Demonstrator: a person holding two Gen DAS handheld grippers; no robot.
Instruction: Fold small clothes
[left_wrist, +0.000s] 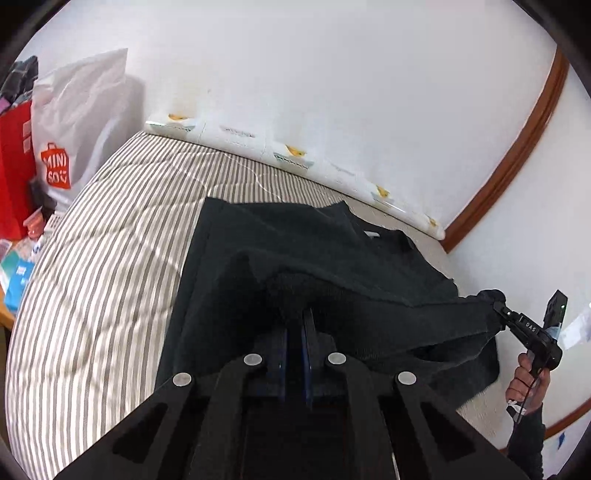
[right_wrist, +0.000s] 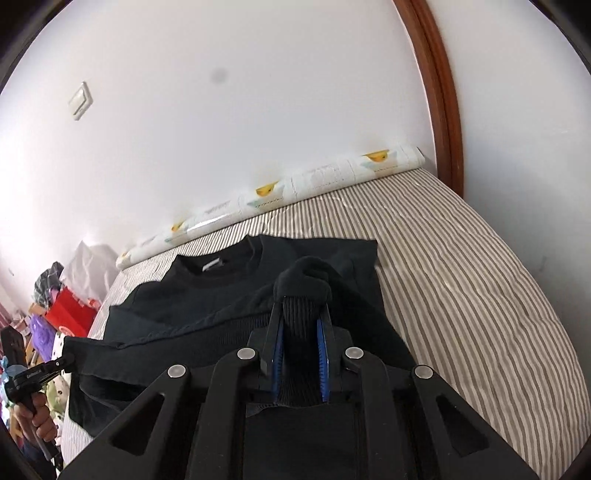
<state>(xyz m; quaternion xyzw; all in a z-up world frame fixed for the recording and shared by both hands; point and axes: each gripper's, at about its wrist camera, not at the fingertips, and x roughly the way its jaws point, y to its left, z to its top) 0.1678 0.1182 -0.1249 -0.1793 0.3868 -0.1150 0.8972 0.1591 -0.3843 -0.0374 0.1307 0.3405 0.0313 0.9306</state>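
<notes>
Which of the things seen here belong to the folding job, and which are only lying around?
Belong to the job:
- black sweater, on the striped bed
- left tongs, shut on its hem
- right tongs, shut on its ribbed edge

Only lying around:
- white Miniso bag
- red bag
- duck-printed roll along the wall
- wall switch

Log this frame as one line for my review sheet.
stage: mid-fold | left hand-held gripper: shut on sweater hem | right hand-held gripper: shut on sweater hem | hem lifted | collar flat on striped bed
</notes>
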